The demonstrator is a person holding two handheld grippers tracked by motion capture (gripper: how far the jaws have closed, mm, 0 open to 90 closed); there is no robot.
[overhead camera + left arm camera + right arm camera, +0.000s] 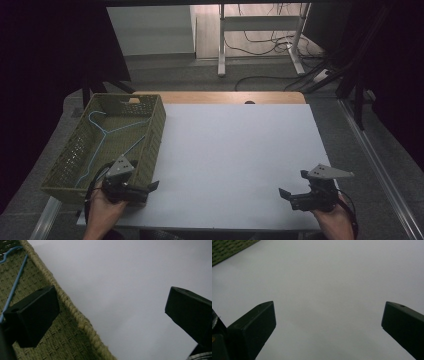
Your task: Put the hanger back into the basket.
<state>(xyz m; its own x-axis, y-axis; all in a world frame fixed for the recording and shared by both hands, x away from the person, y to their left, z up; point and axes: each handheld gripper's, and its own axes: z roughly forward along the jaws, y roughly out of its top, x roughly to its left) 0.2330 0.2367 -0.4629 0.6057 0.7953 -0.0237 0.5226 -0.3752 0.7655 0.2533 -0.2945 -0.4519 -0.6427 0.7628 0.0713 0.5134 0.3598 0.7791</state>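
Observation:
An olive woven basket (151, 131) stands at the table's left side, and a thin blue wire hanger (101, 138) lies inside it. My left gripper (144, 175) hovers at the basket's near right corner, pointing right, open with nothing between its jaws. In the left gripper view, the left gripper (111, 298) straddles the basket's rim (75, 312), with the hanger (15, 283) lying in the basket beyond the left jaw. My right gripper (293, 183) is near the front right edge, open and holding nothing. In the right gripper view, the right gripper (328, 311) stands wide over the bare white surface.
A white sheet (235, 160) covers most of the wooden table (220, 97). The basket's corner (227, 250) shows at the upper left of the right gripper view. Beyond the table are desk legs (221, 45) and cables (265, 42) on the floor.

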